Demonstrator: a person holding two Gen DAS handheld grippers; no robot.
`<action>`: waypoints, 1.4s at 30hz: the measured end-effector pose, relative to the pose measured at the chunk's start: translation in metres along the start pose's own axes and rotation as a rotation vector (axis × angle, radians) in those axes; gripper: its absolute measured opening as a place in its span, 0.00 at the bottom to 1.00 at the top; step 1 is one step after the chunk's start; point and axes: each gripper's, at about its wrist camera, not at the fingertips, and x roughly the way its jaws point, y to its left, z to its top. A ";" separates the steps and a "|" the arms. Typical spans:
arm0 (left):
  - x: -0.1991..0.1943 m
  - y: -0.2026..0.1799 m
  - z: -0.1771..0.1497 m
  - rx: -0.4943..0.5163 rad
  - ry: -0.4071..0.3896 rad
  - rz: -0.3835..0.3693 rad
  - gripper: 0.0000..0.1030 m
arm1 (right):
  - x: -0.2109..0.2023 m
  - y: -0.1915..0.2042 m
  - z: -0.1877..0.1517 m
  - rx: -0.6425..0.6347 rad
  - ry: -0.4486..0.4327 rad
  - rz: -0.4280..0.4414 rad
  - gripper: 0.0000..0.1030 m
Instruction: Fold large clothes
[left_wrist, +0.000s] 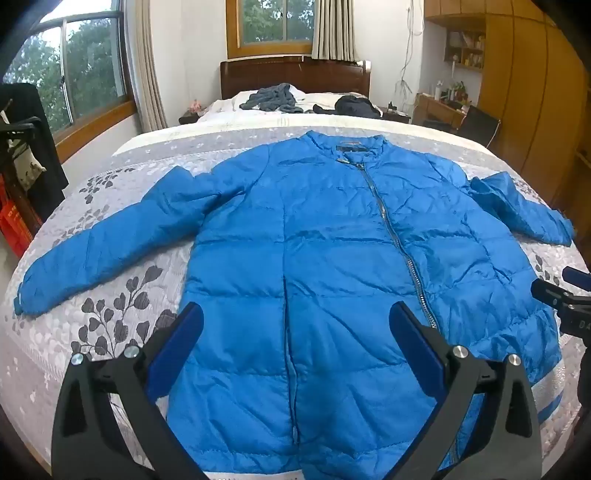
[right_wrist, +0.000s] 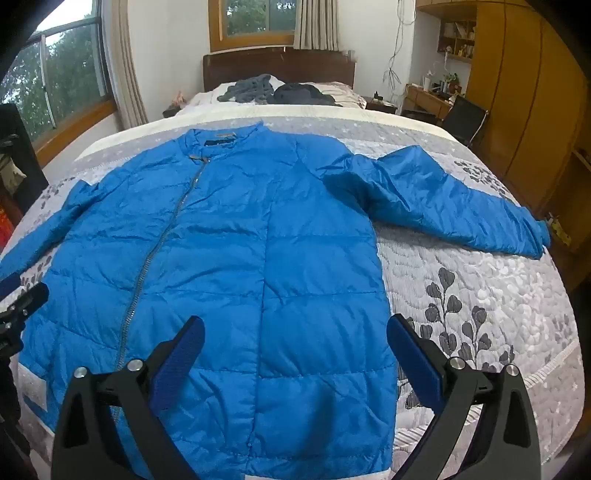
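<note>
Nearest the left wrist camera, the left gripper (left_wrist: 295, 325) stands wide open with nothing between its blue pads; its black arms are cut off at the 6 o'clock edge. Under it lies the blue jacket (left_wrist: 332, 258), spread flat, front up, on the bed (left_wrist: 110, 302), collar toward 12 o'clock and hem toward 6 o'clock. Part of the hem is hidden behind the arms of the tongs. The zipper (left_wrist: 391, 229) runs slantwise from the collar down toward 5 o'clock and passes out of sight behind the right-side pad. One sleeve (left_wrist: 103, 243) reaches out to 9 o'clock; the other sleeve (left_wrist: 524, 210) at 3 o'clock is crumpled.

In the right wrist view the right gripper (right_wrist: 295, 326) is likewise spread wide and empty, over the jacket's lower part. At 9 o'clock there, only the tip of the other tool shows. Far off at 12 o'clock, dark clothes (left_wrist: 273, 98) lie heaped by the headboard (left_wrist: 295, 75), too small to make out.
</note>
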 end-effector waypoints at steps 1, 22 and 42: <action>0.000 -0.001 0.000 0.002 -0.002 -0.001 0.97 | 0.001 0.000 0.000 0.001 0.003 0.000 0.96; -0.004 -0.002 -0.003 0.021 -0.028 0.014 0.97 | 0.003 -0.002 -0.002 0.018 -0.007 0.015 0.96; -0.005 0.000 -0.004 0.020 -0.032 0.019 0.97 | 0.004 0.000 -0.001 0.014 -0.006 0.013 0.96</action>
